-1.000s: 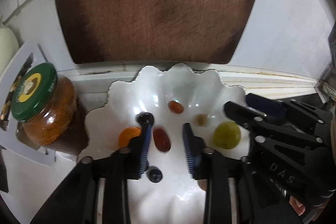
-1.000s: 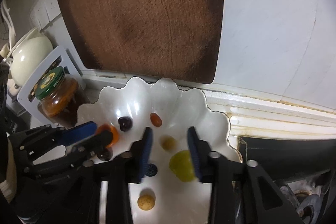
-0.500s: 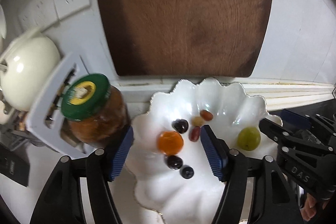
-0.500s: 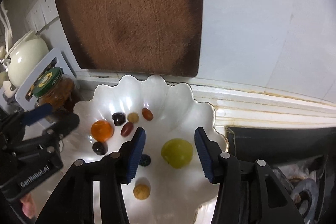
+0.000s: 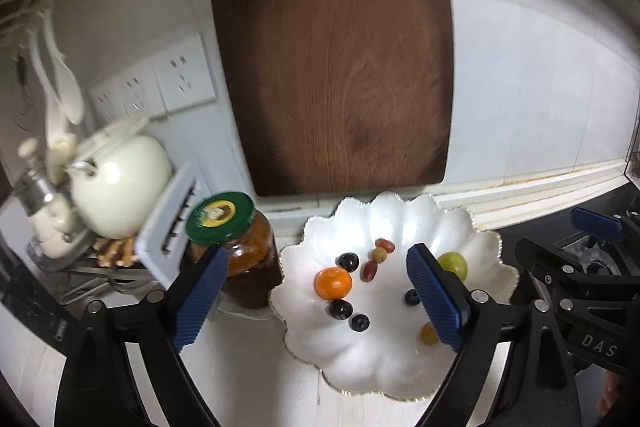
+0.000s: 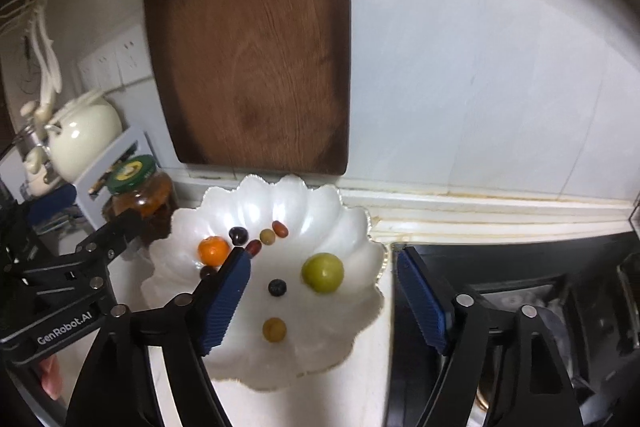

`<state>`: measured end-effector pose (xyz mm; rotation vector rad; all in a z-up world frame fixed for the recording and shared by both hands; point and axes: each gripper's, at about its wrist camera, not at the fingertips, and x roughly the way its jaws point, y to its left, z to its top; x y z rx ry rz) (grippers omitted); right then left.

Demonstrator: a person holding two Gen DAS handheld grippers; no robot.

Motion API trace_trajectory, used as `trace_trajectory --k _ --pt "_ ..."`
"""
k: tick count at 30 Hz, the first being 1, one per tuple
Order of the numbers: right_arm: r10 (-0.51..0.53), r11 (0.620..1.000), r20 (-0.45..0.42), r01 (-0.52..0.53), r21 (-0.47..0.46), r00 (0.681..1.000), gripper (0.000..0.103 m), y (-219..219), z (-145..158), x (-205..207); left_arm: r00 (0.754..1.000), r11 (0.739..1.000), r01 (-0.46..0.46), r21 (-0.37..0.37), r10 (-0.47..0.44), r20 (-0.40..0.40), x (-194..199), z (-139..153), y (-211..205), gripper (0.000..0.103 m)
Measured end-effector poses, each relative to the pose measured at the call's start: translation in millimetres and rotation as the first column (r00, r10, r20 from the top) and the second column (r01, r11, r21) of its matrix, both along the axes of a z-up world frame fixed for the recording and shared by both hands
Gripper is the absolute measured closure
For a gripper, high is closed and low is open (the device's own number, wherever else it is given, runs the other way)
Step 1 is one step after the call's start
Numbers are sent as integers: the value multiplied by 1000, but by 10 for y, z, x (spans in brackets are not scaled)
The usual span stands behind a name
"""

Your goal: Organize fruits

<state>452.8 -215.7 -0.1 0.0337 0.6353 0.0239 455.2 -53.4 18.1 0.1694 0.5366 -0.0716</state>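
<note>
Cutting board (image 6: 256, 43) leans on wall behind scalloped white dish (image 6: 320, 347). All fruit lies in dish: green fruit (image 6: 322, 272) at right, orange (image 6: 213, 250) at left, grapes & blueberries btwn. Left gripper (image 5: 318, 297) & right gripper (image 6: 324, 301): jaws opening, nothing btwn pads. Step: release/retreat, likely near done. Next: check for stray fruit.

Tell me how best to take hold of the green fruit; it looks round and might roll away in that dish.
Grip the green fruit across its widest middle, coming from above. It is a smooth ball lying loose on the dish's sloped floor, clear of the blueberry beside it, so both sides are free. The right tool is closest; its jaws are opening, with nothing held.
</note>
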Motion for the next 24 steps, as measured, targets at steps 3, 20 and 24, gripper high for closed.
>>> trace_trajectory --k 3,20,24 --pt "-11 1000 37 11 -6 999 23 -40 90 -268 999 1000 2 -7 -2 38 -302 96 -17 7" --pt "-20 999 179 26 -32 984 18 -131 311 -2030 989 998 10 -68 1 150 -2051 301 -15 0" --pt "-23 999 192 30 -36 981 18 -144 314 -2452 987 997 16 -78 -3 162 -2470 307 8 0"
